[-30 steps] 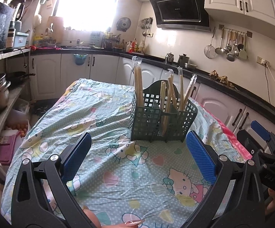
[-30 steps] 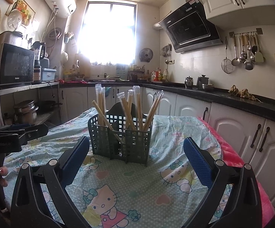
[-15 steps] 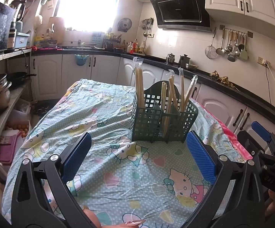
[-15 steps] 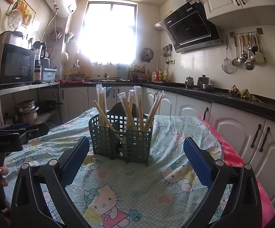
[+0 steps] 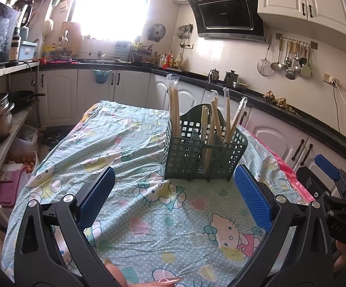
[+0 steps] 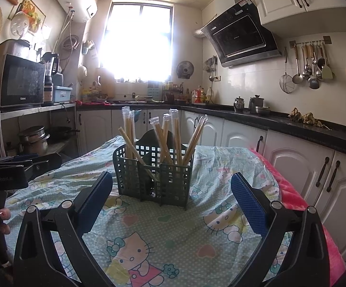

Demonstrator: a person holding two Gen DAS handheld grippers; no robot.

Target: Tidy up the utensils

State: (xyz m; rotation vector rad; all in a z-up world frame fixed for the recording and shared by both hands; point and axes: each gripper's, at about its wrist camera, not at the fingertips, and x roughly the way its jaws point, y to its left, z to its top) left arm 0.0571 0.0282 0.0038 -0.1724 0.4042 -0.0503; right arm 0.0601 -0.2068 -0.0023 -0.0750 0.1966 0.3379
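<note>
Left wrist view: low over the near table edge, facing the far window, green basket [image 5: 204, 153] slightly right of centre, fairly near. Right wrist view: lower, further right, same heading; both share basket, tablecloth [image 6: 173, 234], right-hand counter.

left claw [image 5: 173, 196]: view drifts slightly, caddy [image 5: 204, 153] sits a touch lower and rightward in frame | right claw [image 6: 171, 196]: caddy [image 6: 152, 174] shifts marginally rightward | chopsticks [image 5: 174, 110]: seemingly unmoved, fisheye blurs detail
</note>
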